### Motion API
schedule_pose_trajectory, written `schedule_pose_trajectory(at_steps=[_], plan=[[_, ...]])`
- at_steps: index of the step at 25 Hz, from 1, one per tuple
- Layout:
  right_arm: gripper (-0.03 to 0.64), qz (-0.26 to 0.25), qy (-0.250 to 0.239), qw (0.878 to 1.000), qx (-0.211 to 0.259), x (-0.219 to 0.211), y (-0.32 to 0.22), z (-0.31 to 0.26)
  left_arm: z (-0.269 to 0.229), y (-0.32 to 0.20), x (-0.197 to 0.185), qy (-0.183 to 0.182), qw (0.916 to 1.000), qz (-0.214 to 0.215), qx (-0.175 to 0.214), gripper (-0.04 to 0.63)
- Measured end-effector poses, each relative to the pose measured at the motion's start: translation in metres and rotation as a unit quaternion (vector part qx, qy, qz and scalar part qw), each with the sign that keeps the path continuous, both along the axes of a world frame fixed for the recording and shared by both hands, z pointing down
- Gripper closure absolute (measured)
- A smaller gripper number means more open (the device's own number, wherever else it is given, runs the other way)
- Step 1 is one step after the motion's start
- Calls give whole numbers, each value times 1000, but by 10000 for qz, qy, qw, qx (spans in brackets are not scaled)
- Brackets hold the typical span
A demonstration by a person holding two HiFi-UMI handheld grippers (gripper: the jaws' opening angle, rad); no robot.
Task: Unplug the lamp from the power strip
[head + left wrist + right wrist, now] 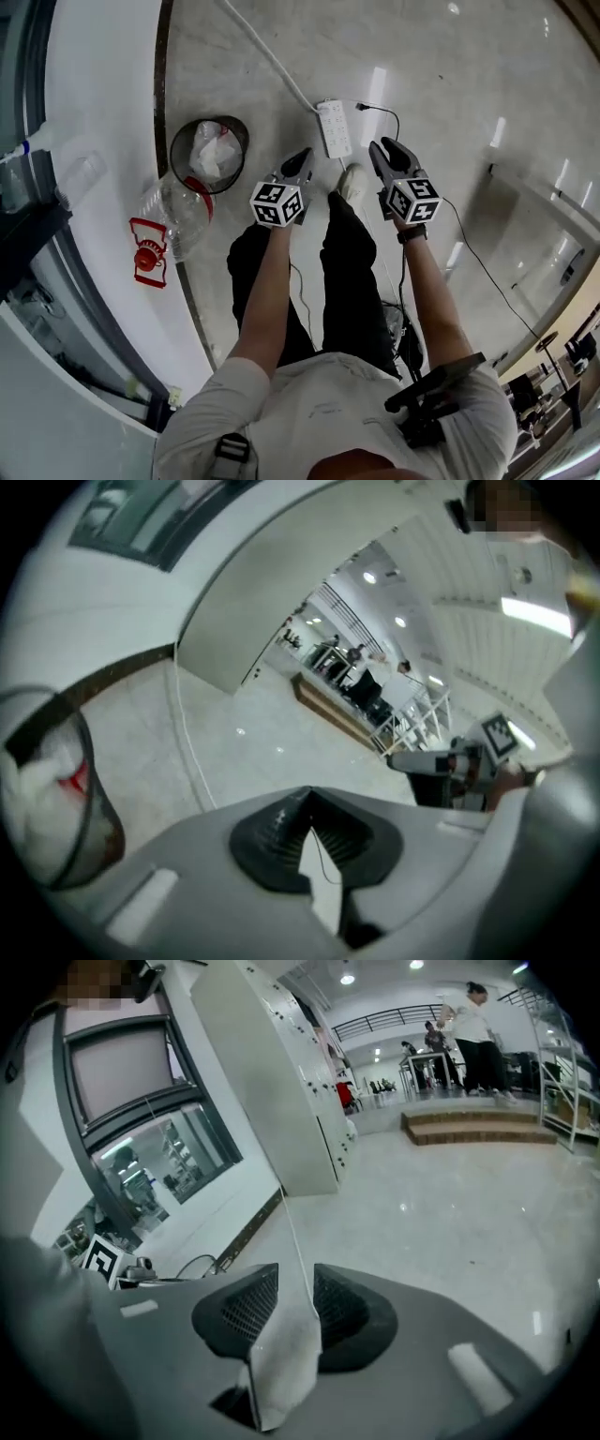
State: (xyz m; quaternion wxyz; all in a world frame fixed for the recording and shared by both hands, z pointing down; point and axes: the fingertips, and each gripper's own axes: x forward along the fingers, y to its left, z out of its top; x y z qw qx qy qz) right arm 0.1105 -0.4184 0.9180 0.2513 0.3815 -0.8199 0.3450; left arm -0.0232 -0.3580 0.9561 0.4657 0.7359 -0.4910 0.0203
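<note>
The plug (363,107) lay on the floor (469,94) just beside the strip (335,128), apparently already out. The left gripper (303,159) was closed on nothing; the right gripper (384,146) stood parted, empty. Only backing away seemed left.

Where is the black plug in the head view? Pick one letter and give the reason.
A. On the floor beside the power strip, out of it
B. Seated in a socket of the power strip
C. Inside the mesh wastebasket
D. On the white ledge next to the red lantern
A: the black plug lies on the floor just right of the white power strip, apart from it and in none of its sockets.
</note>
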Motion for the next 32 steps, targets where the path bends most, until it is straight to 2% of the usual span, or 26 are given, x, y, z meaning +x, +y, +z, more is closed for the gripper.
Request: schedule_pose_trajectory(at_steps=[2,4,7,13,16,20,25,32], plan=[[505,-147,-46,9997,196,-16,3,-53,-49,-3,-9,-173,9996,119,185,600],[517,-224,-67,9991,358,-28,8,-100,-103,-14,-15,-181,9988,118,431,600],[539,-148,-150,9979,612,-44,3,-165,-187,-39,-15,-291,9944,304,969,600],[589,12,-172,9943,1051,-61,3,-295,-343,-39,-10,-694,9779,796,1803,597],[604,186,-147,9889,1470,-72,-2,-361,-408,-36,-24,-879,9668,885,2231,597],[607,532,-204,9779,2013,-82,10,-447,-475,-26,-45,-1081,9523,994,2674,597],[607,1105,-764,9653,2241,-88,68,-527,-544,6,-53,-1081,9375,1284,3049,597],[607,1009,-1008,9469,2880,-89,110,-601,-629,22,-50,-1159,9154,1028,3715,595]])
